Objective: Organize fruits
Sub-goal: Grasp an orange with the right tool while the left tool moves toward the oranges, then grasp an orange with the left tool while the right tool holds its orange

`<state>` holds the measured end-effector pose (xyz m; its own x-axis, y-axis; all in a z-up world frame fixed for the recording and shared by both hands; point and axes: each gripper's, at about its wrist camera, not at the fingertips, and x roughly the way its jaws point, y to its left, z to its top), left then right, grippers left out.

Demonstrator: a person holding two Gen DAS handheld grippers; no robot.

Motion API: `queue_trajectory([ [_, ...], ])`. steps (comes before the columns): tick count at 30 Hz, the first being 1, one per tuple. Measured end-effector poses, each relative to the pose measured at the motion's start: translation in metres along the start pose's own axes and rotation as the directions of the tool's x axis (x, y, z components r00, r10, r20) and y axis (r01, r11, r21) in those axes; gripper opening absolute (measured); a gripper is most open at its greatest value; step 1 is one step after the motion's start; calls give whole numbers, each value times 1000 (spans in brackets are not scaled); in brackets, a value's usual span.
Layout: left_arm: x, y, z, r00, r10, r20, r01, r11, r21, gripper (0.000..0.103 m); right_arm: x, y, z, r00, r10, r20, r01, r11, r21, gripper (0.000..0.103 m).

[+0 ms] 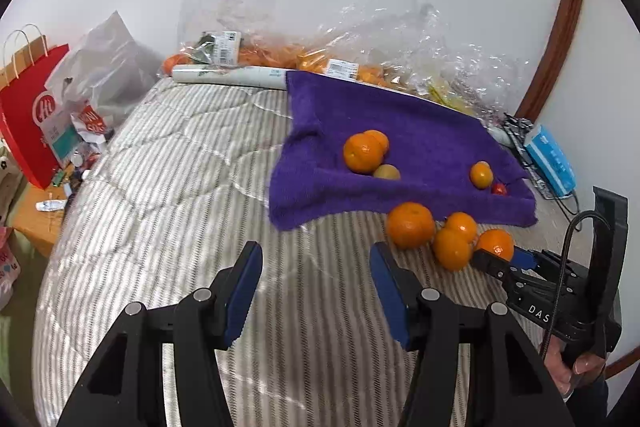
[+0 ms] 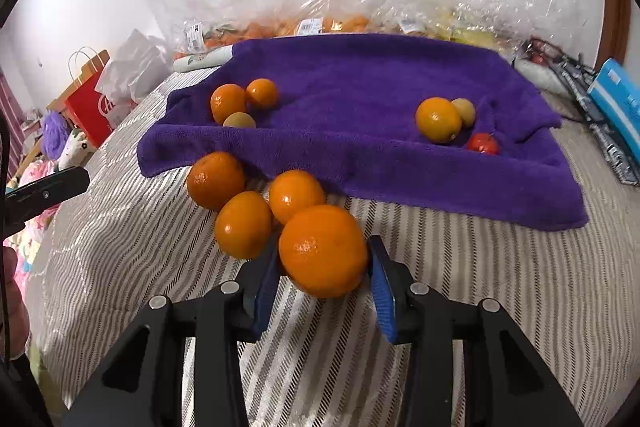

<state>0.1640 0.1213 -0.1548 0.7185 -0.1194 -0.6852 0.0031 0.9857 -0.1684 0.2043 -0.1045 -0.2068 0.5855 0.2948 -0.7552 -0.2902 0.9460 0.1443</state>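
A purple towel (image 1: 400,115) (image 2: 360,75) lies on the striped bedcover (image 2: 480,287). On it lie two oranges (image 2: 228,103) with a yellow-green fruit (image 2: 239,121) at the left. An orange (image 2: 438,119), another yellow-green fruit (image 2: 464,111) and a small red fruit (image 2: 483,143) lie at the right. Three oranges (image 2: 244,223) cluster on the bedcover before the towel's front edge. My right gripper (image 2: 325,245) (image 1: 502,253) is shut on a large orange (image 2: 323,251) (image 1: 496,241), touching that cluster. My left gripper (image 1: 316,251) hovers open over bare bedcover, left of the cluster, holding nothing.
Clear plastic bags (image 1: 360,39) of more fruit and a white roll (image 1: 228,75) line the wall behind the towel. A red paper bag (image 1: 28,131) and clutter stand off the bed's left edge. A blue box (image 1: 550,159) lies at the right.
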Motion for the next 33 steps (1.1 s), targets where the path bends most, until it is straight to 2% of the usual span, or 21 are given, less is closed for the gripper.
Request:
queue_trajectory([
  [6, 14, -29, 1, 998, -57, -35, 59, 997, 46, 54, -29, -16, -5, 998, -39, 55, 38, 999, 9, 42],
  [10, 33, -45, 2, 995, -85, -58, 87, 996, 31, 54, -44, -40, -15, 990, -114, 80, 113, 993, 19, 42],
  [15, 57, -57, 9, 992, -97, -85, 99, 995, 12, 52, -47, -68, -28, 989, -131, 73, 127, 990, 60, 42],
  [24, 99, -74, 12, 991, -33, -133, 38, 999, 31, 44, -39, -84, -32, 994, -98, 38, 94, 991, 95, 42],
  [26, 99, -76, 11, 995, -22, -101, 26, 999, 35, 42, -37, -82, -31, 994, -101, 32, 98, 991, 94, 42],
  [33, 97, -83, 7, 998, 21, -66, -16, 997, 79, 41, -36, -81, -31, 994, -104, 30, 101, 991, 92, 42],
])
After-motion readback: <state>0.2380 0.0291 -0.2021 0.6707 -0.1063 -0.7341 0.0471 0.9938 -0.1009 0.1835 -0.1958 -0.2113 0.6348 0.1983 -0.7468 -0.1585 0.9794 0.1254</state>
